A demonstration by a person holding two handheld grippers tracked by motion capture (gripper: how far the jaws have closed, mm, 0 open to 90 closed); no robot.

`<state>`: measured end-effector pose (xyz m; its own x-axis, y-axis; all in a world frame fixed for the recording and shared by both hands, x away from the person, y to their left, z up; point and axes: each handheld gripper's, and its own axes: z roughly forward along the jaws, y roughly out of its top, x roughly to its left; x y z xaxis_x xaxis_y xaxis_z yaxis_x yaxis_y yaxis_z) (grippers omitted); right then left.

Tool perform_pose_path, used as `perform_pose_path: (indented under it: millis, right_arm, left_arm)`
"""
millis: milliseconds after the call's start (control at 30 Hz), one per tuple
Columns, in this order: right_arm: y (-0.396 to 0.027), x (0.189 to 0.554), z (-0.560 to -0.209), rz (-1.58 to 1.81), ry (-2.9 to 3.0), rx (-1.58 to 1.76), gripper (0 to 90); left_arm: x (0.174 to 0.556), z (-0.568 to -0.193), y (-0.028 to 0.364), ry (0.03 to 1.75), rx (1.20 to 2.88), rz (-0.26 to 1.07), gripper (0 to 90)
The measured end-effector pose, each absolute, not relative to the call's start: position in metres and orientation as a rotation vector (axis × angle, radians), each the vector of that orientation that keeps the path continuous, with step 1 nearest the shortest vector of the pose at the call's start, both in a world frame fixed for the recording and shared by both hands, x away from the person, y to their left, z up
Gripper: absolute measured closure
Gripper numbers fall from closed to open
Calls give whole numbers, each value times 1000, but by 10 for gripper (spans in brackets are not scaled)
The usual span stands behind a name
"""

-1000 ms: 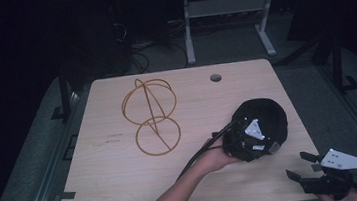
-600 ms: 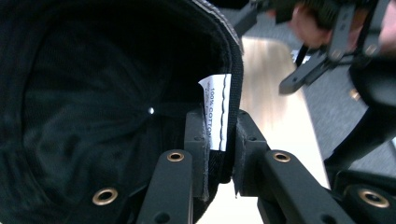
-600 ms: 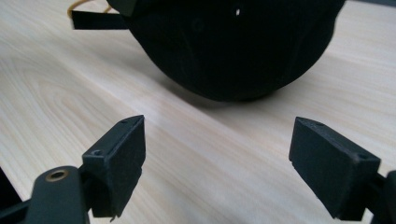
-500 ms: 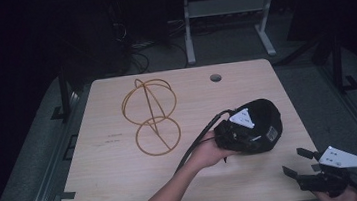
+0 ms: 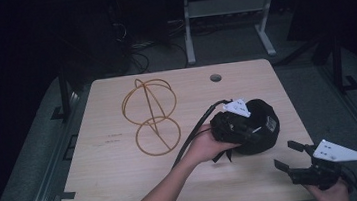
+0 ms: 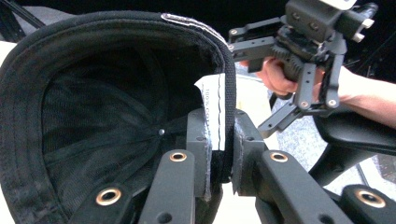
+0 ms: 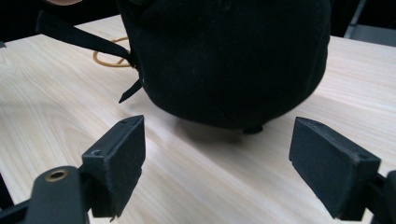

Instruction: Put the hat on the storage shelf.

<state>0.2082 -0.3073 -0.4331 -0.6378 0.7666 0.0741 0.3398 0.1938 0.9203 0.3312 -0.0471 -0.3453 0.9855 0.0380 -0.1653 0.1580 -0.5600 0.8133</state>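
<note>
You work at a pale wooden bench (image 5: 125,186) with a round cable hole (image 5: 215,78) near its far edge. Grey carpeted floor (image 5: 47,159) surrounds it. Beyond the far edge stands a white metal frame (image 5: 227,10), with cables (image 5: 135,44) on the floor, in a dark room.

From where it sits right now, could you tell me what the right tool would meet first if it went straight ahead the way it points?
Most likely the black cap. In the right gripper view it sits straight ahead of the open right tool, with bare table in between. How far off it is cannot be told.
</note>
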Motion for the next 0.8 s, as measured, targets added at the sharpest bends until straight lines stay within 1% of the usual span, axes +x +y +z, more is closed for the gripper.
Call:
perform_pose_path:
  millis: [200,467,500,567,633,800]
  right_arm:
    - [-301,220,-429,1417,2063,1002,185]
    - [-297,230,-428,1449,2030,993,233]
    - [-297,230,-428,1454,2027,987,257]
    - [-297,231,-427,1469,2017,968,342]
    - [-297,230,-427,1478,2017,923,455]
    - [-293,227,-426,1496,2004,895,634]
  left_arm:
    - [332,-342,-46,136,2141,-188,801]
    - [330,-335,-47,108,2133,-208,801]
    - [329,-333,-48,98,2134,-211,801]
    - [329,-331,-49,92,2132,-213,801]
    - [327,-330,-50,88,2127,-219,801]
    - [327,-330,-49,90,2133,-217,801]
